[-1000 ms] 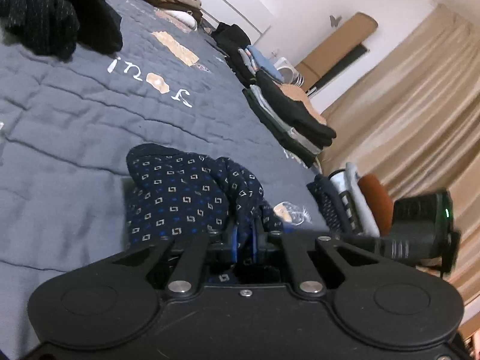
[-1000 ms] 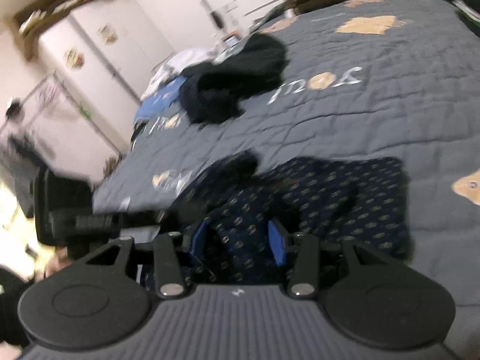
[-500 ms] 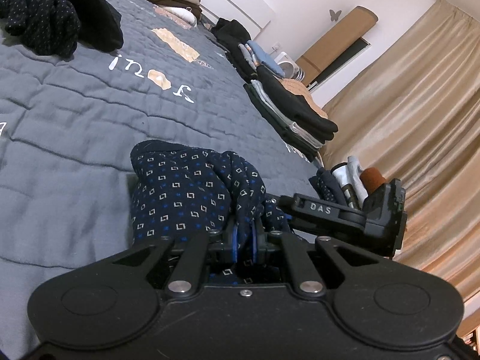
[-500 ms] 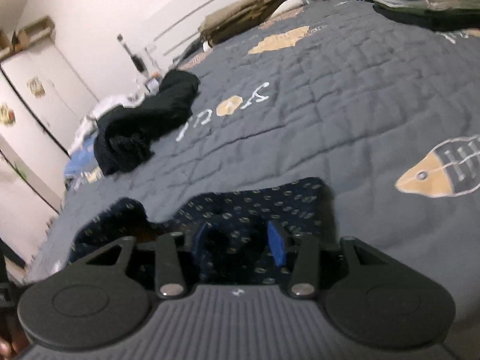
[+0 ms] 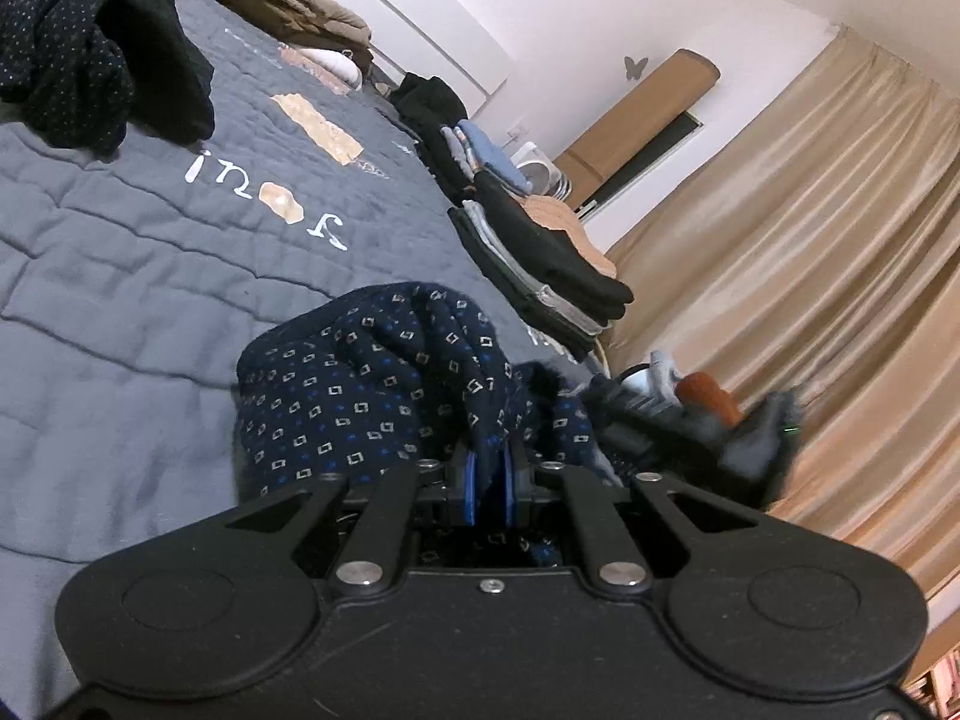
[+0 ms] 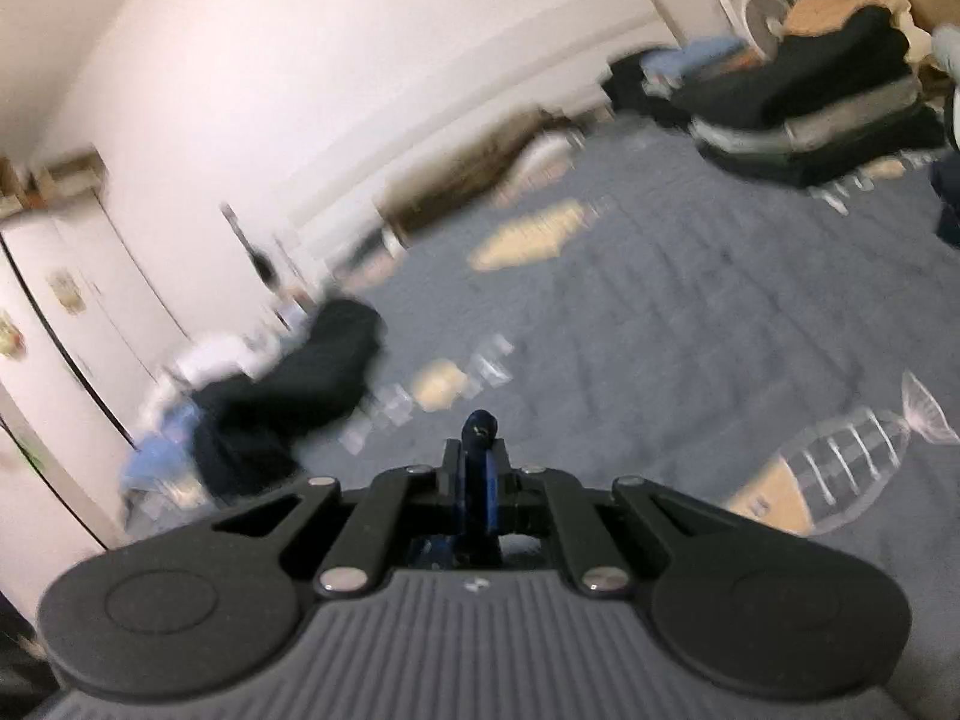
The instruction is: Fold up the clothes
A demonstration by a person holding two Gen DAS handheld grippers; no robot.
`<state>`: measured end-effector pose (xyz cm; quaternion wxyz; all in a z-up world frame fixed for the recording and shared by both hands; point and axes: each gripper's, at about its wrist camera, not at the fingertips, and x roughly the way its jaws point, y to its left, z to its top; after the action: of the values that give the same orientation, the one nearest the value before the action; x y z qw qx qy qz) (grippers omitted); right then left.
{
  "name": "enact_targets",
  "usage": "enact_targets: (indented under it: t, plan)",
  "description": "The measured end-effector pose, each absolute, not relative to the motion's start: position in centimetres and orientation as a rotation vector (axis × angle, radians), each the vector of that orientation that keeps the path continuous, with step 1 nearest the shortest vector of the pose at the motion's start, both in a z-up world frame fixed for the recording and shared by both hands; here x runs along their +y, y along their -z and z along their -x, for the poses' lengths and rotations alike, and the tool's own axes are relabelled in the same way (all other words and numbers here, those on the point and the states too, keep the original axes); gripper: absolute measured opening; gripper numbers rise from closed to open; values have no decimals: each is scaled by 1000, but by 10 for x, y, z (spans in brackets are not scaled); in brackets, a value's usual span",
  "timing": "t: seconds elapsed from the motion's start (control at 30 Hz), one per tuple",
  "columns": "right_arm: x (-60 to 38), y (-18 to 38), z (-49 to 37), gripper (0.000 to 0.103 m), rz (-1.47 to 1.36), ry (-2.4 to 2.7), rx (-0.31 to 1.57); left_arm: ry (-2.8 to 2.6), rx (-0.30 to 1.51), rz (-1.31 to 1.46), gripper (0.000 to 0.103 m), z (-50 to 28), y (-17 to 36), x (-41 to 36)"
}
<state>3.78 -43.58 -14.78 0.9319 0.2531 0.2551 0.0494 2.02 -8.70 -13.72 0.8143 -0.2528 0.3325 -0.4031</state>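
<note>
Since a second ago: right hand-held gripper [image 6: 479, 474] swung up off the patterned cloth, view now sweeping across the bed [image 6: 690, 312] and blurred; jaws just been closing, now pinched on a small dark-blue nub of fabric poking out above the pads. Left hand-held gripper [image 5: 487, 474] barely shifted, clamped as before on a bunched ridge of the navy patterned garment [image 5: 360, 384].

Garment location: near edge of the bed, on the grey quilt [image 5: 120, 276], crumpled into a low mound just ahead of the left jaws, part flat, part drawn up into the grip. Right gripper also visible, blurred, at the right of the left wrist view, just beside the garment's far end.

Around: stack of folded clothes [image 5: 540, 252] along the bed's far side, well apart from the garment; loose pile of dark clothes [image 5: 90, 60] at the far left; beige curtain [image 5: 810, 300] behind.

Step in hand, as judged: both corners or edges now gripped, start of spreading or lifting the garment for a fold. No fold made yet, early in this item.

Next move likely calls for: drawing both grips apart to tension the cloth, lifting clear of the quilt, then laying flat. Cannot tell which edge the right jaws caught; only a thin pinch showing, so slip risk if pulled hard.
</note>
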Motion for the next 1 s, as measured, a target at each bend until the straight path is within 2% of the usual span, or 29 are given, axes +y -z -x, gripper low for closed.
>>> enact_targets:
  t: [0.1,0.2,0.23,0.3,0.37,0.4,0.43,0.5,0.6,0.63,0.67,0.7,0.77,0.83,0.87,0.9,0.93,0.97,1.0]
  plan:
    - [-441,180,-51,8,-555,-109,680,847,724,527,9,-21,141,-88]
    - [-451,175,-51,11,-629,-177,672,851,736,540,9,-24,142,-86]
    - [-456,170,-51,16,-660,-208,665,853,738,548,10,-25,142,-86]
    - [-461,162,-49,27,-673,-231,659,846,747,561,15,-27,142,-85]
    - [-462,154,-47,43,-658,-245,655,854,752,572,22,-29,143,-86]
    - [-459,153,-47,45,-638,-265,671,855,757,577,27,-29,143,-86]
    - [-455,153,-48,48,-618,-281,688,856,763,582,36,-30,144,-87]
    - [-446,160,-51,48,-583,-285,728,869,757,579,39,-29,144,-89]
    - [-430,175,-52,46,-546,-243,769,873,765,560,39,-27,146,-94]
    - [-427,178,-49,37,-553,-231,765,874,767,554,40,-26,146,-96]
    - [-424,179,-48,18,-557,-224,763,875,770,547,41,-26,147,-98]
    - [-421,177,-48,11,-557,-230,764,871,771,546,44,-26,148,-98]
    - [-419,168,-46,8,-552,-251,751,865,771,572,59,-29,148,-99]
    - [-417,156,-41,8,-542,-276,722,862,762,595,66,-31,149,-101]
    - [-416,152,-40,8,-537,-284,716,862,752,604,60,-32,150,-102]
    - [-415,149,-39,8,-530,-290,710,861,730,596,49,-31,150,-103]
    - [-413,147,-39,8,-520,-284,708,854,723,573,14,-30,152,-106]
    - [-413,147,-40,8,-513,-271,708,845,731,559,9,-28,155,-107]
    - [-415,148,-40,8,-512,-246,707,835,739,545,9,-27,157,-107]
